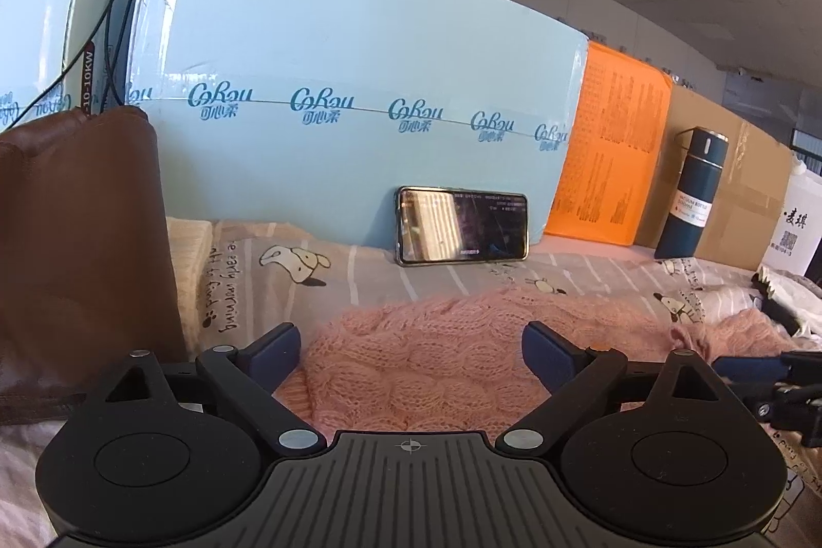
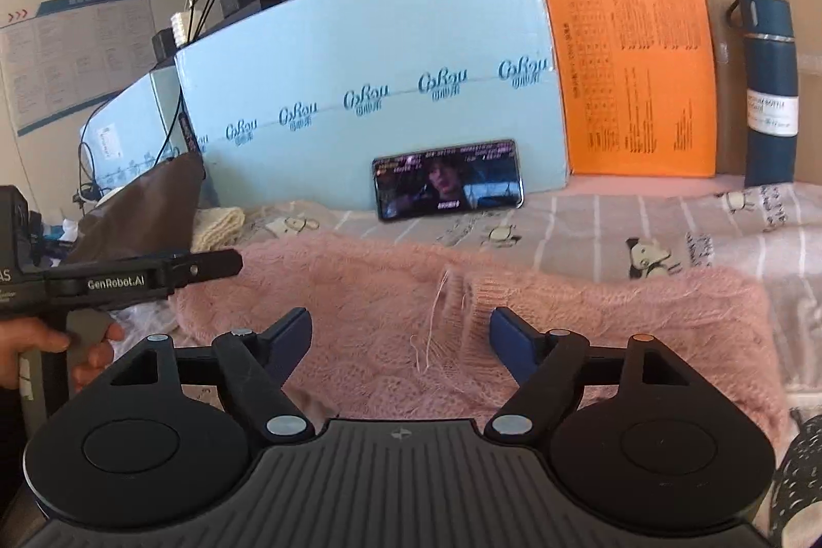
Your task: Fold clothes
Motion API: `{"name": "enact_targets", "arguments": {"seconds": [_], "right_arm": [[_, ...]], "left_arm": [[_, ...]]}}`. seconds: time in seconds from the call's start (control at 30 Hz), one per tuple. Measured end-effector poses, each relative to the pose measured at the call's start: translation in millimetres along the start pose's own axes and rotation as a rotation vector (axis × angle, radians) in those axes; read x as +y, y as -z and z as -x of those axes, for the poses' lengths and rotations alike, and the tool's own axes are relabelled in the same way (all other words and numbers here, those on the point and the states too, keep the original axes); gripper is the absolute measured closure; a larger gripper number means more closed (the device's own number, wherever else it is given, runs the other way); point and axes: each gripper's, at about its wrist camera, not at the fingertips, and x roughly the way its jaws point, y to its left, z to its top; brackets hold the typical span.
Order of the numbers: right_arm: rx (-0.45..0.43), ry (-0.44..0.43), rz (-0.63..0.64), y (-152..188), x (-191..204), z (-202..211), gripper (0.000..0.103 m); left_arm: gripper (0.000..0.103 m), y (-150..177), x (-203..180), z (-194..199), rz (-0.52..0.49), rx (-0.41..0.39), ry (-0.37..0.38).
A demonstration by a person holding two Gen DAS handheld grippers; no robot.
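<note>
Item: pink knit sweater (image 2: 514, 317), laid flat across the patterned bed sheet (image 2: 642, 214), part-folded by the look of it, a sleeve or hem edge doubled over near centre w/ loose threads showing. Right gripper (image 2: 400, 332) was held low over the garment, jaws spread wide, nothing between them; judged released so the fold could settle. Left gripper (image 1: 411, 347) was likewise parked at the sweater's left end, jaws wide apart, no cloth pinched. Phone (image 2: 447, 181) was propped sideways against the pale blue carton (image 2: 359, 75), presumably for viewing during work. Orange sheet (image 2: 632, 60), brown cardboard box (image 1: 719, 168) and dark blue flask (image 2: 770, 86) were ranged along the back, clear of the folding area. Brown cushion (image 1: 77, 240) was stood at the left edge. Right wrist view only: sweater's full spread, doubled edge, threads, cream knit item (image 2: 221, 222) beside the cushion, person's hand (image 2: 77, 353) on the left gripper's handle, wall notice board (image 2: 77, 50). Left wrist view only: white box (image 1: 794, 224) at far right, grey-white cloth (image 1: 786, 296) w/ a dark item on it (kind not made out), right gripper's tip at frame edge.
</note>
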Motion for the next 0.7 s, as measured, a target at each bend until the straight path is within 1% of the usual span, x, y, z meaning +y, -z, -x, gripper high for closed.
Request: {"name": "enact_targets", "arguments": {"seconds": [0.1,0.13,0.17,0.23,0.27,0.33,0.4,0.5,0.57,0.6,0.7], "right_arm": [[0.005,0.023,0.001,5.0,-1.7,-5.5,0.026],[0.001,0.013,-0.007,3.3,-2.3,-2.4,0.026],[-0.015,-0.010,-0.026,0.5,-3.4,4.9,0.026],[-0.076,-0.051,-0.074,-5.5,-9.2,24.6,0.026],[-0.117,-0.051,-0.104,-7.5,-13.3,36.3,0.025],[-0.185,0.012,-0.167,-5.3,-27.7,56.1,0.022],[-0.228,0.128,-0.248,2.1,-46.8,70.4,0.021],[-0.253,0.364,-0.365,16.5,-74.7,79.9,0.020],[-0.236,0.446,-0.428,22.6,-88.3,79.4,0.020],[-0.217,0.438,-0.468,24.5,-96.6,77.5,0.020],[-0.148,0.339,-0.603,29.3,-115.2,62.6,0.019]], "left_arm": [[0.007,1.1,2.1,-2.1,0.008,0.011,-0.009],[0.007,1.5,2.9,-3.0,0.011,0.016,-0.015],[0.007,2.0,3.7,-3.9,0.014,0.021,-0.020],[0.007,3.4,5.2,-5.8,0.017,0.033,-0.035],[0.007,4.1,5.9,-6.9,0.019,0.040,-0.042],[0.007,5.5,7.7,-9.8,0.024,0.058,-0.051],[0.007,7.1,8.4,-12.9,0.027,0.075,-0.058],[0.007,9.1,9.2,-16.1,0.028,0.090,-0.062],[0.007,10.3,10.2,-18.0,0.034,0.099,-0.063],[0.007,10.9,11.2,-19.3,0.038,0.105,-0.062],[0.007,12.4,15.3,-22.3,0.059,0.120,-0.051]]}}
